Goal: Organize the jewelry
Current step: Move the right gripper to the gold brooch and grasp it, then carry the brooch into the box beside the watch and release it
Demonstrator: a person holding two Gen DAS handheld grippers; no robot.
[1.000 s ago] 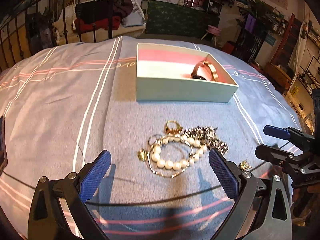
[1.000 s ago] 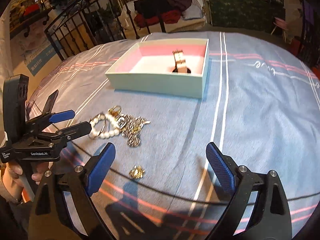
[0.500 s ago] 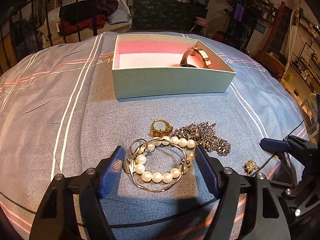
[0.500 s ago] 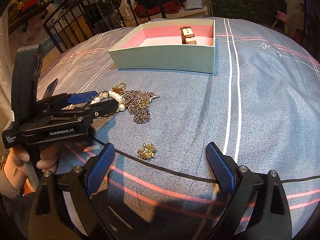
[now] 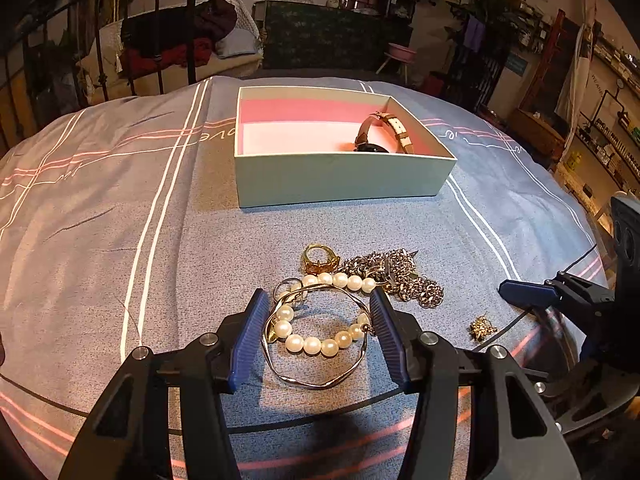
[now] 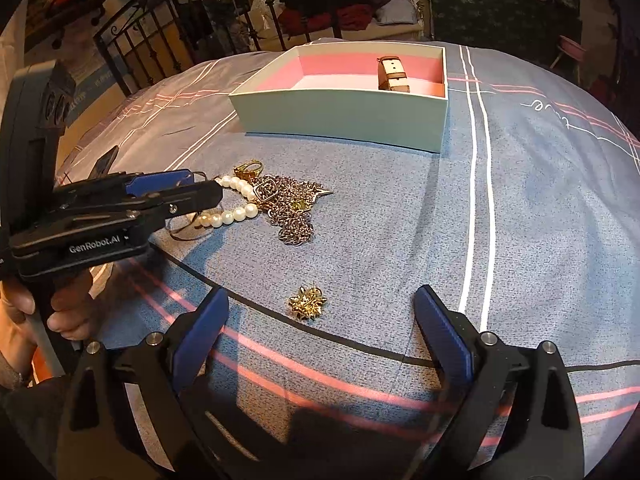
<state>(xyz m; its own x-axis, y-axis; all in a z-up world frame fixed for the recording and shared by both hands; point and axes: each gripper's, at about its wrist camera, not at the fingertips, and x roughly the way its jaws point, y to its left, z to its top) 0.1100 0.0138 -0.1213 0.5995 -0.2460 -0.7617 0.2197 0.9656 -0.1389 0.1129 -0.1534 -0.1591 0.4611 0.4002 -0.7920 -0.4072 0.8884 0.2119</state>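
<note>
The pearl bracelet (image 5: 320, 320) lies mid-bed, near the box (image 5: 340, 180). The left gripper (image 5: 316, 332) has just been closing around it, pads barely touching; next, squeeze and lift boxward. The right gripper (image 6: 320, 332) hangs wide open, empty, above a gold brooch (image 6: 307, 303).

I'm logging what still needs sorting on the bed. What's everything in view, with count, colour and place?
box: one, pale green outside, pink inside, far middle of the bedspread
watch: one, brown strap, inside the box at its right
pearl bracelet: one, white, between the left gripper's jaws
bangle: one, thin gold, lying around the pearls
ring: one, gold, just beyond the pearls
chain pile: one heap, silver, right of the pearls
brooch: one, gold, alone near the right gripper
bedspread: one, blue-grey with white and pink stripes
left gripper: jaws have just been closing around the bracelet and bangle
right gripper: open, brooch ahead of it
</note>
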